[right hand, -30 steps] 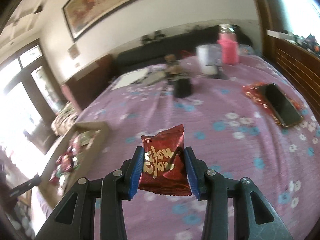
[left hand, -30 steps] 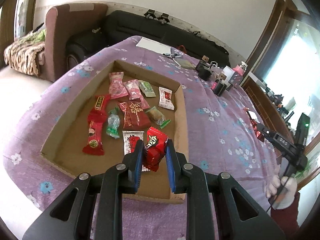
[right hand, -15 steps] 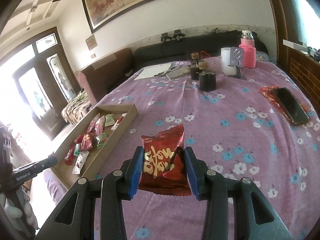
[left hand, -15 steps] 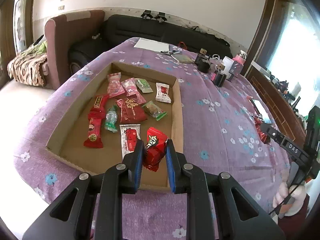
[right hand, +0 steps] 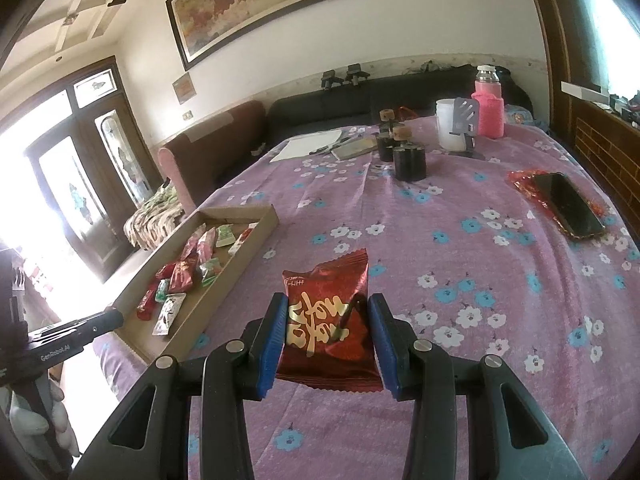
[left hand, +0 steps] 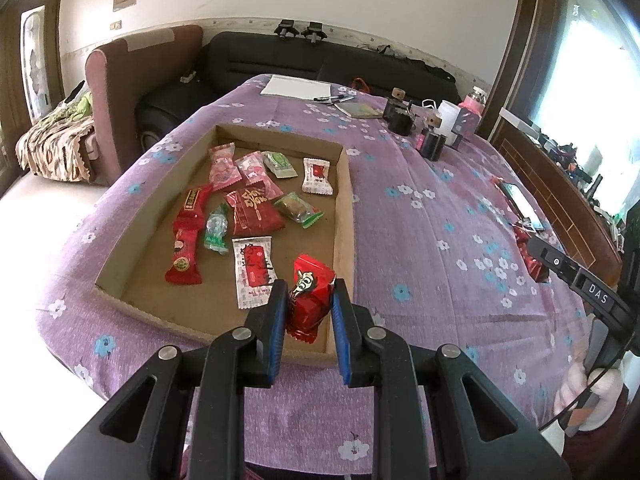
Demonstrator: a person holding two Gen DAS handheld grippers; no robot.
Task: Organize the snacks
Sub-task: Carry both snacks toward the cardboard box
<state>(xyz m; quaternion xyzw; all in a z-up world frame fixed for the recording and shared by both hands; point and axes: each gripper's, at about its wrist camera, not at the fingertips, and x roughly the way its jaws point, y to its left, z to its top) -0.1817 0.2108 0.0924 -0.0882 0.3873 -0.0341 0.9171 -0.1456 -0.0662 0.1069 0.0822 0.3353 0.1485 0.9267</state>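
My left gripper [left hand: 307, 300] is shut on a small red candy packet [left hand: 310, 296] and holds it above the near right corner of the cardboard tray [left hand: 344, 216]. Several wrapped snacks lie in the tray, among them a red pouch with gold writing [left hand: 254, 212] and a white-and-red sachet [left hand: 254, 270]. My right gripper [right hand: 328, 320] is shut on a dark red snack bag with gold lettering [right hand: 326, 320], held above the purple flowered cloth to the right of the tray [right hand: 208, 296]. The right gripper also shows in the left wrist view [left hand: 576, 280].
A phone on a red wrapper [right hand: 568, 204] lies at the right. Black cylinders [right hand: 408, 162], a white cup [right hand: 450, 128], a pink bottle [right hand: 490, 108] and papers [right hand: 308, 146] stand at the table's far end. A sofa [left hand: 320, 60] lies behind.
Both grippers have pulled back and risen, still shut on their snacks. The right wrist view has swung so the tray sits closer at the left.
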